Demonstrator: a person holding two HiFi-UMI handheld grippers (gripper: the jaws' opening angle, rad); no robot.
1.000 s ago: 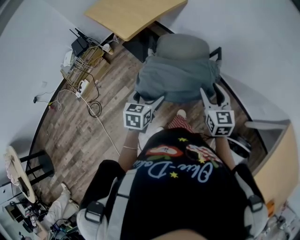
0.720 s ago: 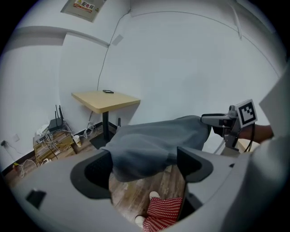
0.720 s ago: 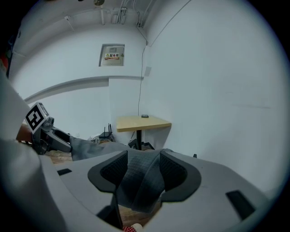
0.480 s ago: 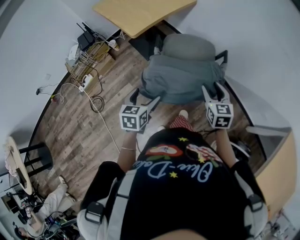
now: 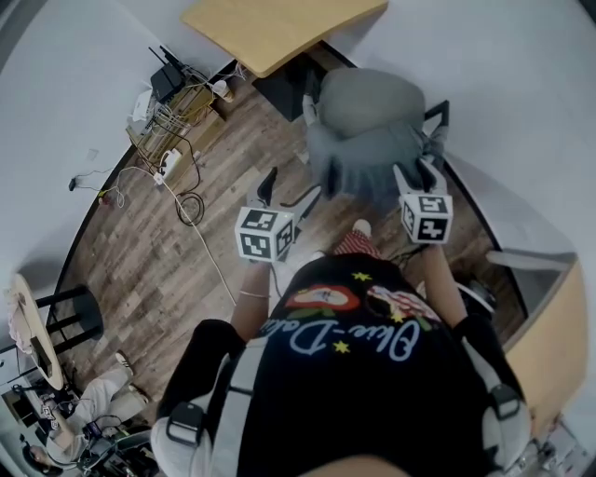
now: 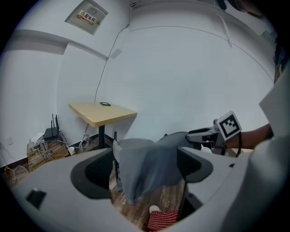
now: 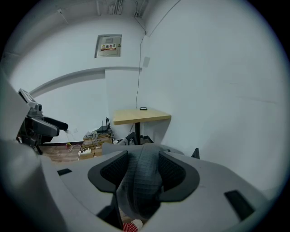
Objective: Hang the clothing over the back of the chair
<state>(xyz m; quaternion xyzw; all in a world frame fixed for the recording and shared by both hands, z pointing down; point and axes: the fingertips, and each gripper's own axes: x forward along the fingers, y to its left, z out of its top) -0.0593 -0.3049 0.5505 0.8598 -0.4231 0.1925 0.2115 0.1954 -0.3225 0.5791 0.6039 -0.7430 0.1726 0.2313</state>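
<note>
A grey garment hangs bunched over the back of a grey office chair in front of me. My right gripper is shut on the garment's right edge; in the right gripper view the ribbed grey cloth is pinched between the two pads. My left gripper stands open to the left of the garment, a little apart from it, with nothing held. In the left gripper view the cloth droops from the chair some way beyond the wide jaws, and the right gripper holds its far side.
A wooden table stands behind the chair against the white wall. A router and tangled cables lie on the wood floor at the left. A red checked slipper is below the garment. A white desk edge is at the right.
The left gripper has let go of the garment and drawn back to the left. The spread cloth has gathered into a narrower bundle toward the right gripper, which still holds it.
</note>
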